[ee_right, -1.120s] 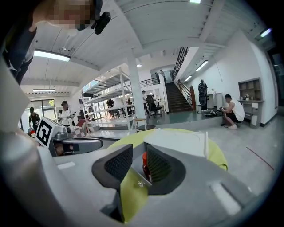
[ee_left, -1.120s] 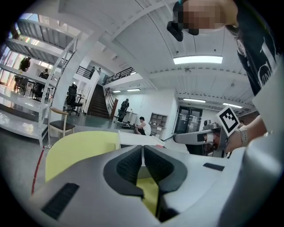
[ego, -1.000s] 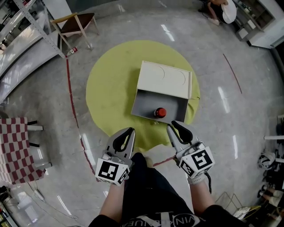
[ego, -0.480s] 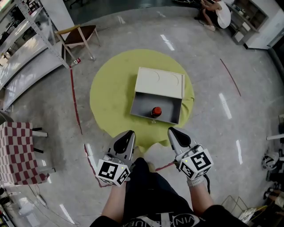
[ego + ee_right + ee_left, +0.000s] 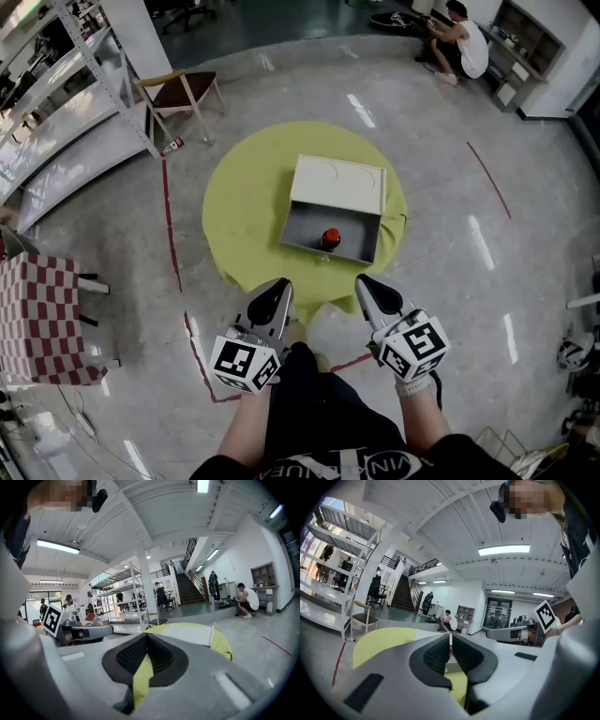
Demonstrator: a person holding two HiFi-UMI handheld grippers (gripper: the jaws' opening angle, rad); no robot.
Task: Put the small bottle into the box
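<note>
Small bottle (image 5: 330, 236), red top showing, sits inside the open grey box (image 5: 305, 223), toward its front wall. Pale lid (image 5: 339, 184) folded back behind. Box rests on the round yellow-green surface (image 5: 244, 206). Both hand-held grippers well apart from the box, close to the person's body. Left hand-held gripper (image 5: 278, 287): jaws clenched together, nothing between. Right hand-held gripper (image 5: 364, 281): jaws have just been closing, now pressed together, empty

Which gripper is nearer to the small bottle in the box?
Right, slightly. In the head view the right gripper is below-right of the small bottle; the left gripper is farther off, below-left.
</note>
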